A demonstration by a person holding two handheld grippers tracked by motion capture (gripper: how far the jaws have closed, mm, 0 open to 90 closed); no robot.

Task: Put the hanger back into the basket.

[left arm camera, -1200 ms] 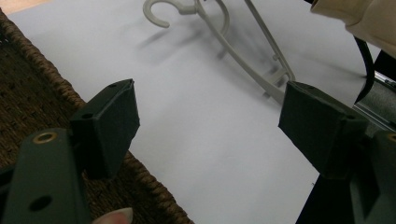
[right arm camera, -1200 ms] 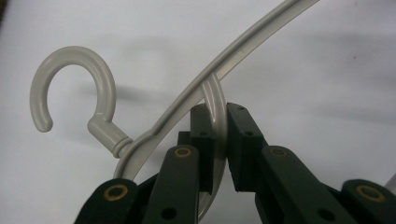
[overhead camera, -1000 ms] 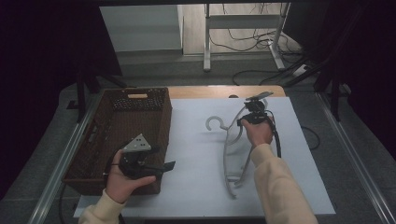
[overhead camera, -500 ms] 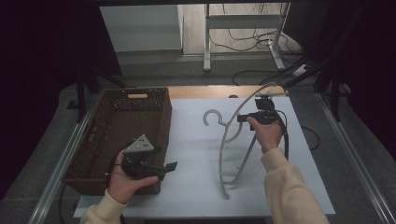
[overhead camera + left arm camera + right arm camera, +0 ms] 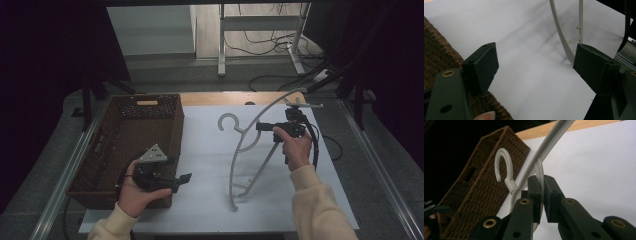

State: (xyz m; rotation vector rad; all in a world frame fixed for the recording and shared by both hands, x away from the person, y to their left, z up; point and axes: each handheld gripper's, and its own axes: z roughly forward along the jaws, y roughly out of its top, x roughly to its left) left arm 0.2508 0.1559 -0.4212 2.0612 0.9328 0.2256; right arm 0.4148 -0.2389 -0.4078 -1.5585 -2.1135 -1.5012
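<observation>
Nearest to the person, the left gripper [image 5: 172, 181] sits low by the front corner of the brown woven basket [image 5: 107, 150]. Its two black jaws are wide apart and hold nothing. In the left gripper view there is only white table cover [image 5: 529, 75] between them, and the basket's rough edge runs along one side.

A little farther out, the bottom tip of the white plastic clothes hanger [image 5: 250, 150] rests on the white cover [image 5: 210, 150], between the two hands. From there the hanger leans up and away. Its long curved side runs from that low tip, near the person, up to the far right, where it rises above the right hand [image 5: 296, 150]. So the hanger is tipped up on one end, not lying flat.

The right gripper [image 5: 265, 126] has hold of it higher up. In the right gripper view its jaws are pressed together on the curved white part [image 5: 539, 173] just under the round hook [image 5: 503, 166]. The hook points toward the basket.

The thing that matters most, I think, is this: the low end of the hanger lies just to the right of the open left gripper, and the left gripper view shows that end close by one jaw. The left hand [image 5: 137, 187] is the nearer one to that end. The basket [image 5: 489, 177] is on the left, open on top, with its far end by the wooden table edge [image 5: 225, 98].
</observation>
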